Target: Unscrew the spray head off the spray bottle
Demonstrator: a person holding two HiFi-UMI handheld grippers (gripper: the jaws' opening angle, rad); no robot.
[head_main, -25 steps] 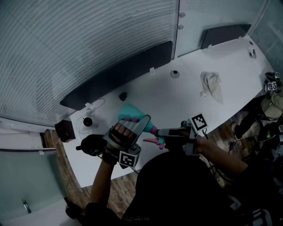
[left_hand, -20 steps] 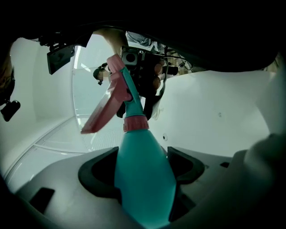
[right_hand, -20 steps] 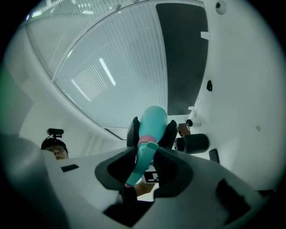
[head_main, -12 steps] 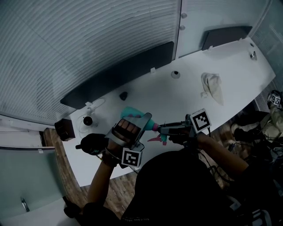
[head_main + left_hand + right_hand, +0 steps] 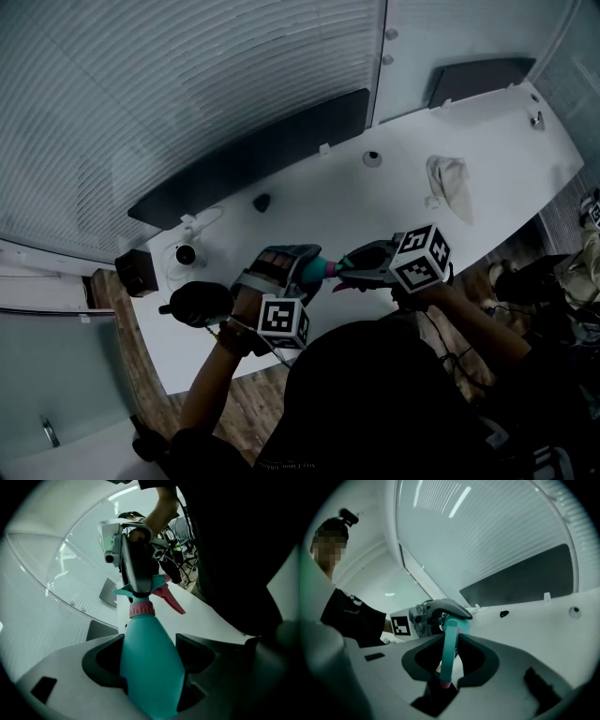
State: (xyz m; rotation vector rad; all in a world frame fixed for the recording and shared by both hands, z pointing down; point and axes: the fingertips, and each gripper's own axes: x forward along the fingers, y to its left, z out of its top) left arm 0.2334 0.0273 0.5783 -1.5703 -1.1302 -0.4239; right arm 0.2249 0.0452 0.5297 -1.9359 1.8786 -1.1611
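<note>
The teal spray bottle (image 5: 150, 663) stands with its body clamped between the two pads of my left gripper (image 5: 151, 654), which is shut on it. Its pink collar (image 5: 141, 610) and pink trigger (image 5: 171, 602) show above. My right gripper (image 5: 449, 670) reaches onto the teal spray head (image 5: 450, 651) from the other side. The head lies between its jaws, which have just been closing, with a little gap still showing beside it. In the head view both grippers meet over the table's near edge, the left gripper (image 5: 298, 272) opposite the right gripper (image 5: 343, 272), with the bottle (image 5: 321, 267) between them.
On the white table (image 5: 394, 216) lie a crumpled cloth (image 5: 450, 183), a small dark object (image 5: 262, 202), a small round disc (image 5: 372, 157) and a round white device (image 5: 185, 255). A black box (image 5: 138, 274) sits at the left end.
Both grippers have rolled and sunk a little towards the table's near edge, carrying the bottle with them. The right gripper's marker cube now faces up.
</note>
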